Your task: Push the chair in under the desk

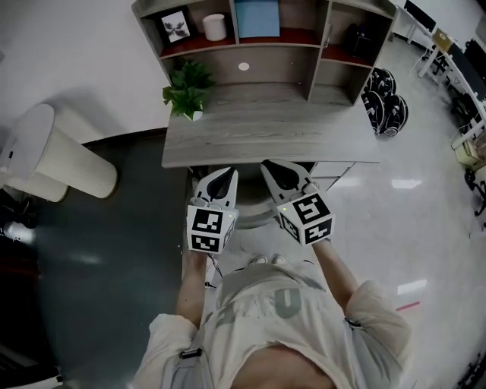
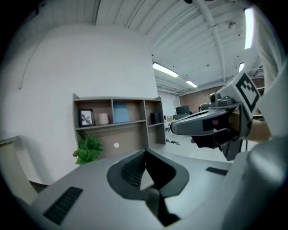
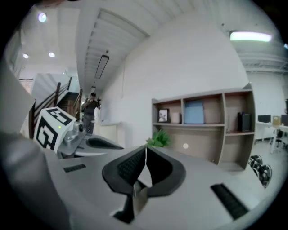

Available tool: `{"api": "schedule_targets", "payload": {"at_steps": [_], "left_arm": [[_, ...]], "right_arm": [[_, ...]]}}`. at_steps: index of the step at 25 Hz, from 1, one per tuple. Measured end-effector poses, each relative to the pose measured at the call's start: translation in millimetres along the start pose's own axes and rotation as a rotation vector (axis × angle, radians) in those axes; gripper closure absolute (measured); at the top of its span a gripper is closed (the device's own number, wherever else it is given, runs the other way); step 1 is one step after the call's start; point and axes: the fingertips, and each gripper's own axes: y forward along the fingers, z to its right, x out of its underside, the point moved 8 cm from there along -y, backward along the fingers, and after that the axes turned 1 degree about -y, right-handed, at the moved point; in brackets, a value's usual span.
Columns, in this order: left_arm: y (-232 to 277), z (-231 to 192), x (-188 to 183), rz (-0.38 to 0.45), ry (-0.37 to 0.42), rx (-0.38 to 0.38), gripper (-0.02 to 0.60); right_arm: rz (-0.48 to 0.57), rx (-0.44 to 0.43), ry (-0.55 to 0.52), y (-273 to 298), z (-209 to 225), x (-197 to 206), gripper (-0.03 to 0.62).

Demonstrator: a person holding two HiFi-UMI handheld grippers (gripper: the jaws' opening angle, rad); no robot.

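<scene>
nearest in the head view is the person's pale shirt [image 1: 273,327], with both forearms reaching forward from it. the left gripper [image 1: 225,177] and the right gripper [image 1: 274,169] are side by side just ahead, their tips at the front edge of the desk [image 1: 266,140]; each carries its marker cube at the near end. both pairs of jaws look drawn together. the chair [image 1: 254,219] shows only as a curved pale rim between the two grippers, just below the desk's front edge, the rest hidden beneath the top; whether either gripper touches it cannot be told. a green plant [image 1: 187,90] stands on the desk's left rear corner, and the shelf unit [image 1: 304,38] above holds a framed picture [image 1: 175,26], a white pot [image 1: 215,26] and a blue box [image 1: 257,17]. a white bin [image 1: 53,156] sits on the floor to the left, black-and-white patterned objects [image 1: 383,106] to the right. in the left gripper view the jaws are closed, tips meeting, nothing between them; the right gripper [image 2: 211,123] hangs alongside at the right, with the plant [image 2: 88,150] and shelf unit [image 2: 117,119] beyond. in the right gripper view the jaws are likewise closed on nothing; the left gripper [image 3: 85,143] is at the left, the plant [image 3: 158,138] just past the tips, and a person [image 3: 91,110] stands far off.
</scene>
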Motion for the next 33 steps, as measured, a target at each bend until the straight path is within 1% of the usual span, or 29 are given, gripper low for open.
{"api": "schedule_targets", "payload": {"at_steps": [1, 3, 5, 7, 10, 14, 29, 33], "left_arm": [[-2, 3, -13, 0.034, -0.021, -0.031, 0.568], [-10, 11, -34, 0.082, -0.083, -0.081, 0.568], [-20, 17, -48, 0.130, -0.159, -0.108, 0.568], [-29, 20, -57, 0.175, -0.198, -0.122, 0.568], [-37, 21, -64, 0.207, -0.178, -0.131, 0.568], [-41, 21, -68, 0.220, -0.164, -0.136, 0.568], [-45, 14, -64, 0.205, -0.177, -0.130, 0.568], [-45, 13, -61, 0.188, -0.176, -0.119, 0.568]], "right_arm": [[0.060, 0.043, 0.011, -4, 1, -13, 0.574], [0.142, 0.109, 0.006, -14, 2, -30, 0.577], [0.183, 0.146, -0.018, -23, 0, -39, 0.577], [0.199, 0.170, -0.047, -30, -3, -42, 0.577], [0.203, 0.193, -0.083, -37, -6, -41, 0.578], [0.198, 0.194, -0.081, -41, -7, -39, 0.577], [0.164, 0.183, -0.086, -35, -16, -29, 0.579], [0.151, 0.180, -0.089, -31, -17, -27, 0.579]]}}
